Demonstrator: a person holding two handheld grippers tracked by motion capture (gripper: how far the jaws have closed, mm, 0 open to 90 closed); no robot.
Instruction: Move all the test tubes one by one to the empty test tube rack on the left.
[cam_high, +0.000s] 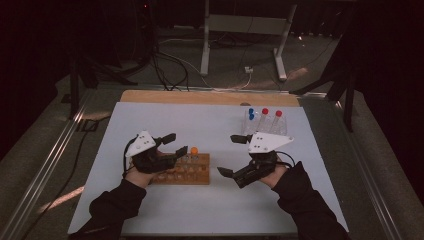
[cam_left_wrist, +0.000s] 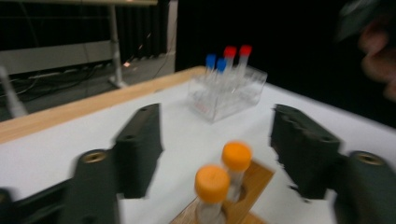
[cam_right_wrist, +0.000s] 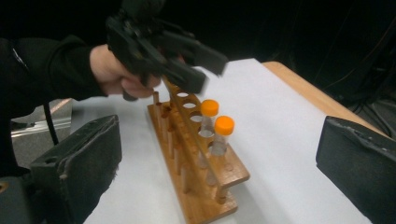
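Note:
A wooden tube rack (cam_high: 197, 176) lies on the white mat, with two orange-capped tubes (cam_right_wrist: 209, 108) (cam_right_wrist: 224, 126) standing upright at one end. In the left gripper view those tubes (cam_left_wrist: 212, 184) sit low between the jaws, untouched. My left gripper (cam_high: 177, 143) hovers open just above that end of the wooden rack (cam_right_wrist: 201, 186); it is blurred in the right gripper view (cam_right_wrist: 210, 73). My right gripper (cam_high: 227, 155) is wide open to the right of the rack, with nothing between its jaws.
A clear plastic rack (cam_high: 265, 125) with blue- and red-capped tubes stands at the back right of the mat (cam_high: 210, 210); it is also seen in the left gripper view (cam_left_wrist: 229, 93). A wooden table edge (cam_high: 210, 96) runs along the far side. Cables and stand legs lie beyond.

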